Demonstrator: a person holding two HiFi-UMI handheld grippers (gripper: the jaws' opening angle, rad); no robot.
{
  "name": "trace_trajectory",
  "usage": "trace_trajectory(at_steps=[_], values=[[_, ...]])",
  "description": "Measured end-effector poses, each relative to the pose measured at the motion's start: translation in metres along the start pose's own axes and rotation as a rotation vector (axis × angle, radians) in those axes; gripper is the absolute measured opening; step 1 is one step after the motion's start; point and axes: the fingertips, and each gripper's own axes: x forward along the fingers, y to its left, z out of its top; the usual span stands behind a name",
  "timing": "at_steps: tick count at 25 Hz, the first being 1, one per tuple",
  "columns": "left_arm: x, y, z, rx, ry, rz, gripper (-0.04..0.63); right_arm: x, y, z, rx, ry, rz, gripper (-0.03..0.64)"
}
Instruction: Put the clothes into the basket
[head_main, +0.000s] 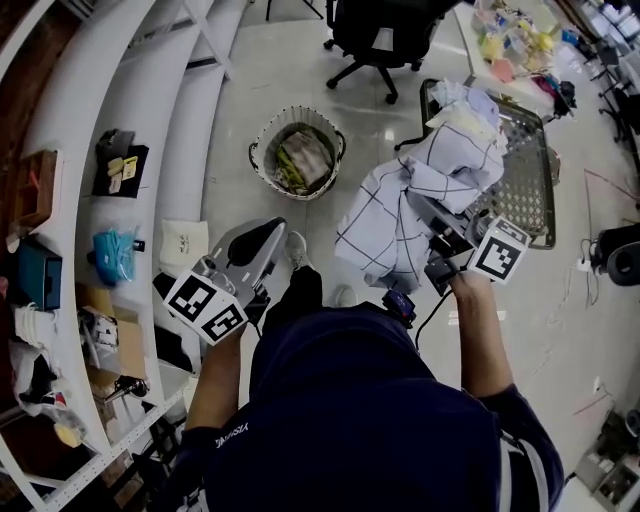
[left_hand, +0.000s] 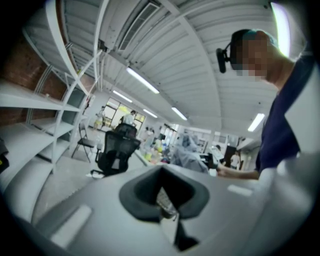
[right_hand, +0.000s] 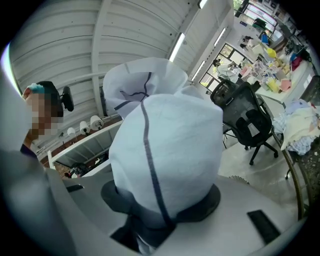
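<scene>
Checked cloth (head_main: 385, 230) hangs clamped in level right gripper (head_main: 440, 258); left gripper (head_main: 258, 245) seemingly closed

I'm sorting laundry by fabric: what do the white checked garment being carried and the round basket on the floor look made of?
White checked garment: thin woven cloth, likely cotton, matte; it bunches and drapes in soft folds. Round scalloped-rim basket: looks like woven rope or wicker, pale; material unsure from here.

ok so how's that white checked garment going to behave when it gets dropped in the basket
Probably floppy: the white checked garment hangs in loose folds from the right gripper. Likely light, since one pinch of the fingers carries it. It may trail over the basket rim rather than drop in neatly.
</scene>
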Motion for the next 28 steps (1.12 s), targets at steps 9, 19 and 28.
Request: trace_trajectory(at_steps=[9, 19, 28], values=[[0.027, 0.091, 0.025, -0.011, 0.013, -0.041, 0.003, 0.073, -0.034, 0.013, 0.0, -0.001, -0.045, 0.179], [0.041, 0.188, 0.052, -0.045, 0.032, -0.079, 0.003, 0.172, -0.062, 0.022, 0.014, 0.034, -0.099, 0.178], [0.041, 0.252, 0.063, -0.042, 0.05, -0.091, 0.003, 0.244, -0.074, 0.017, 0.006, 0.09, -0.139, 0.175]])
